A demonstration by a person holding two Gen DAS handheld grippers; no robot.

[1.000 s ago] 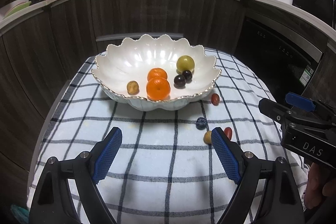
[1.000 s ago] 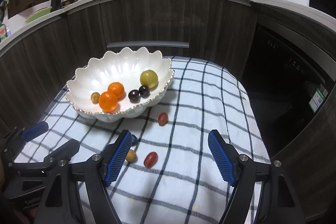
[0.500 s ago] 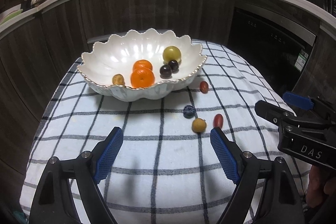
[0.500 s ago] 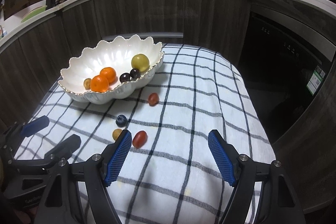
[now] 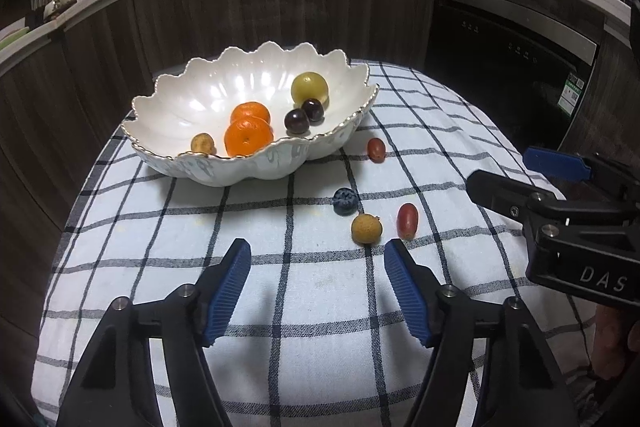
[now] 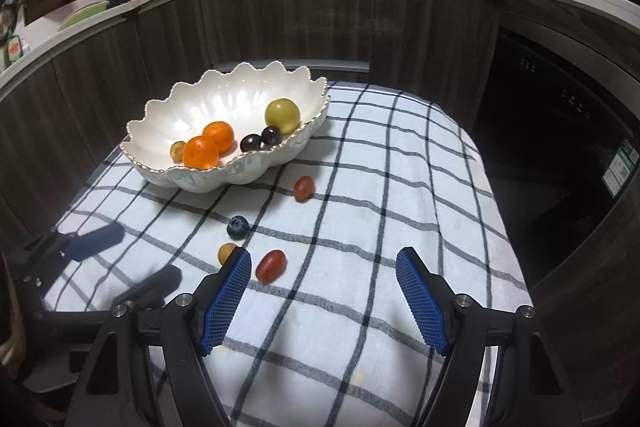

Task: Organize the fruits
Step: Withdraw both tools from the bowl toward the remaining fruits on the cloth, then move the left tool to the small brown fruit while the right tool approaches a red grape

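**Both grippers empty, four fruits loose on the cloth**

Left gripper [image 5: 316,287]: jaws apart, holding nothing, hovering over the checked cloth [image 5: 280,327] that covers the desk. Right gripper [image 6: 324,291]: jaws apart too, empty, over the cloth's near right part.

Loose fruit, near to far:
- Tan round fruit [image 5: 366,228], rough skin, just ahead of the left gripper's right finger. In the right wrist view it sits partly behind the right gripper's left fingertip [image 6: 236,267].
- Red grape tomato [image 5: 407,221], just right of the tan one, not clearly touching. Oblong; long axis runs roughly near-to-far in the left view, and diagonal, far end tipped right, in the right view [image 6: 271,265].
- Blueberry [image 5: 345,201], just behind the tan fruit, crown end facing up toward the camera.
- Second red grape tomato [image 5: 376,149], further back, close to the bowl's right side, apart from it. Long axis near-to-far, slight tilt.

White scalloped bowl [image 5: 256,171], gold-edged rim, at the far left of the cloth. Inside: small tan fruit [image 5: 202,143] at front left, two oranges [image 5: 248,135] touching one behind the other, two dark grapes [image 5: 304,115] side by side, one yellow-green round fruit [image 5: 309,87] at back right.
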